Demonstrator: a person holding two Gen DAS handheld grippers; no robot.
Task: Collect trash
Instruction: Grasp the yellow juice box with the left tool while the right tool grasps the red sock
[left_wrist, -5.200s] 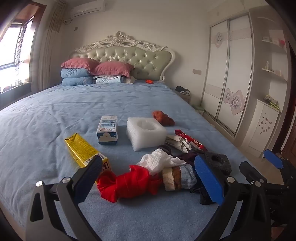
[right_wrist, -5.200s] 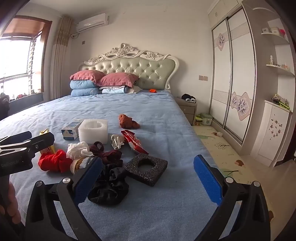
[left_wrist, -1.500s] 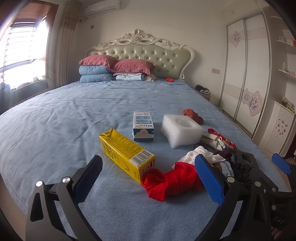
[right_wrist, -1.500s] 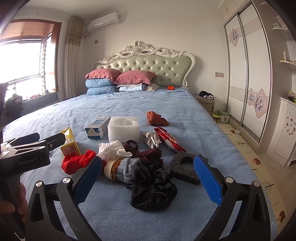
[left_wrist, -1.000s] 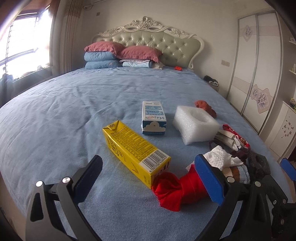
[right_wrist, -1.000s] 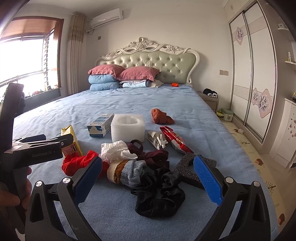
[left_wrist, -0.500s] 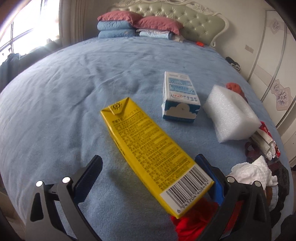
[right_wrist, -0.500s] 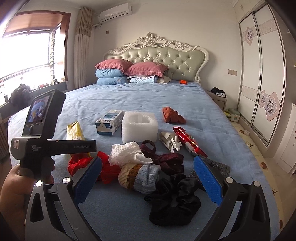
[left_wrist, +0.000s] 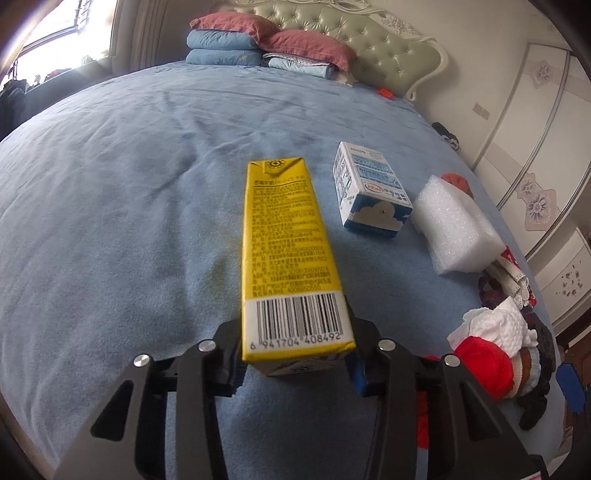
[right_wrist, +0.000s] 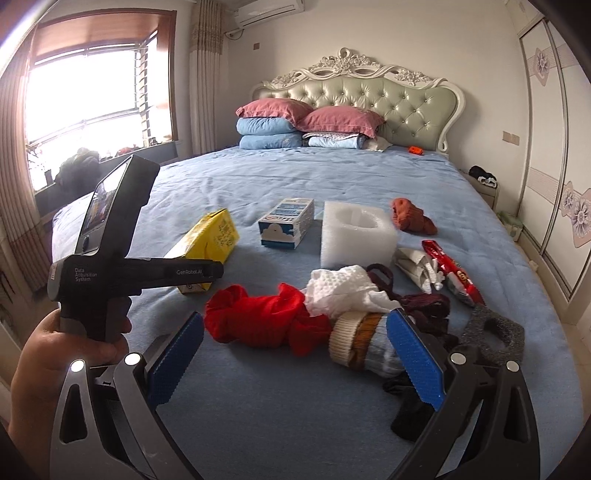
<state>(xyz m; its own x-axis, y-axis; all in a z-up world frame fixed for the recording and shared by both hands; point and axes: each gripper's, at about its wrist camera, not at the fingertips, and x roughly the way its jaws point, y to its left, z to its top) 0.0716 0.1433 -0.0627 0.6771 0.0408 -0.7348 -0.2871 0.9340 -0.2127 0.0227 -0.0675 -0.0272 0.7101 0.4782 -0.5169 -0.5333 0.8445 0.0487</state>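
Observation:
A yellow drink carton (left_wrist: 288, 243) lies on the blue bed, barcode end towards me. My left gripper (left_wrist: 295, 363) is closing its jaws on that end, and the pads touch both sides of the carton. The right wrist view shows the same carton (right_wrist: 210, 236) held by the left gripper (right_wrist: 207, 273), with a hand (right_wrist: 55, 354) on its handle. My right gripper (right_wrist: 295, 354) hangs open over a pile of socks and cloths, with nothing between its fingers. More trash lies nearby: a blue-white milk carton (right_wrist: 286, 221), a white foam block (right_wrist: 356, 232), a red wrapper (right_wrist: 452, 273) and a black foam piece (right_wrist: 493, 336).
A red cloth (right_wrist: 258, 317) and a white cloth (right_wrist: 343, 291) top the clothes pile. An orange-brown cloth (right_wrist: 412, 218) lies behind the foam. Pillows (right_wrist: 306, 125) are stacked at the headboard, a wardrobe (right_wrist: 554, 184) stands right and a window (right_wrist: 92, 96) is left.
My left gripper moved down and forward over the yellow carton, and its jaws went from wide open to tight on the barcode end. The right gripper drifted slightly towards the pile.

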